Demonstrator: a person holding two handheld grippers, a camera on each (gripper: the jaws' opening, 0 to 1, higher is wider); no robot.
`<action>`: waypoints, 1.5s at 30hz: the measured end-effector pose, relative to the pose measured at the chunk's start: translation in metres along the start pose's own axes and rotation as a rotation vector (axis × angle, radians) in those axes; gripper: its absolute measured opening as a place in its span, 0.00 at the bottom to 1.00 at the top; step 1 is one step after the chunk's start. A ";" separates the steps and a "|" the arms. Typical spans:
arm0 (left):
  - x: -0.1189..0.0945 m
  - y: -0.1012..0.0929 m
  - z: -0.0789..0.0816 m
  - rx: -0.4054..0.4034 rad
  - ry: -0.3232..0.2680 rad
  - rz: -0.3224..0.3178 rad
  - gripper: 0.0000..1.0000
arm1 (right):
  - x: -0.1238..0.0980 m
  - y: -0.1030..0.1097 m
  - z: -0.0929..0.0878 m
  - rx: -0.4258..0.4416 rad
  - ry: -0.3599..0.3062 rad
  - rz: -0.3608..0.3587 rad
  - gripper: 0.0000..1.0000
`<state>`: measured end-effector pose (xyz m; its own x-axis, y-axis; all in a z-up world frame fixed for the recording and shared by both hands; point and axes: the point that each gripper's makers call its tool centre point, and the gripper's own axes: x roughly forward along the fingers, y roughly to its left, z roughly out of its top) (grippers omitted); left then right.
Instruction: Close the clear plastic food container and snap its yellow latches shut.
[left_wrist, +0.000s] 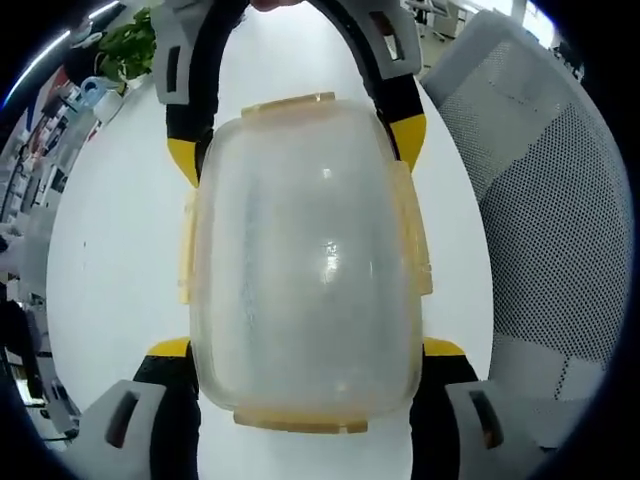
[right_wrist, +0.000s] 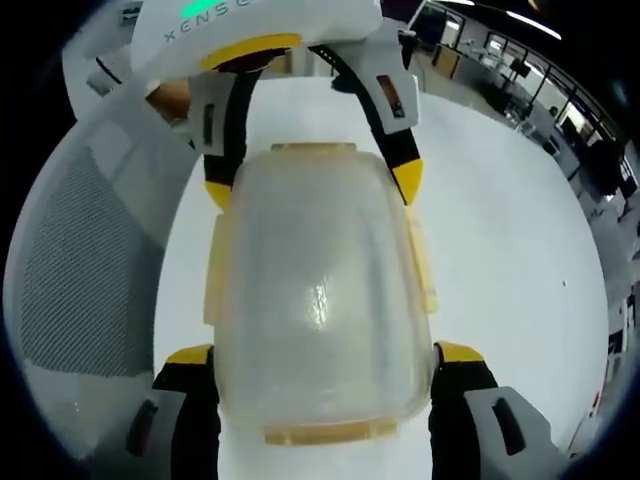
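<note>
1. Nearest my lens in the left gripper view, the left hand-held gripper (left_wrist: 305, 385) has its yellow-tipped jaws spread to either side of the container's near end; whether the pads actually touch the walls I cannot tell.
2. Seen in the right gripper view, the right hand-held gripper (right_wrist: 322, 390) does the same from the opposite end, jaws spread around the container's flanks and not pinching anything.
3. Each gripper appears beyond the container in the other's view, so I have the box bracketed from both ends.
4. At the centre sits the clear plastic food container (left_wrist: 305, 285), resting on the white worktop (left_wrist: 120, 250) with its frosted lid already seated on top.
5. I can make out pale yellow latches (left_wrist: 300, 420) along the container's rim at both ends and both long sides; they look flat against the rim, but I cannot tell whether they are clicked home.
6. I judge it light and probably empty, with thin walls that flex under a hard squeeze and a smooth surface that will skate on the worktop.
7. My plan would be to steady it low on the side walls with one gripper and press each latch tab toward the body with the other.
8. Beside the container, off the worktop's edge, stands a grey mesh chair (left_wrist: 545, 200).
</note>
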<state>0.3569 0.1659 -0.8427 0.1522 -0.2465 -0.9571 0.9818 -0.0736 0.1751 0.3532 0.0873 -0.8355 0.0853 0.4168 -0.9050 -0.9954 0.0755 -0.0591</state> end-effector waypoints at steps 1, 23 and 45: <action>0.000 0.000 0.000 0.000 -0.001 -0.001 0.88 | 0.000 0.000 0.000 0.001 0.003 0.001 0.87; -0.001 0.012 -0.003 0.019 -0.026 -0.005 0.88 | 0.001 -0.009 0.002 0.017 -0.014 -0.002 0.87; 0.002 0.028 -0.006 0.013 -0.031 -0.003 0.88 | 0.003 -0.026 0.005 0.014 -0.028 -0.006 0.87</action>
<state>0.3856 0.1694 -0.8416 0.1455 -0.2761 -0.9501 0.9806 -0.0873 0.1755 0.3800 0.0913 -0.8341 0.0930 0.4413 -0.8925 -0.9941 0.0912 -0.0585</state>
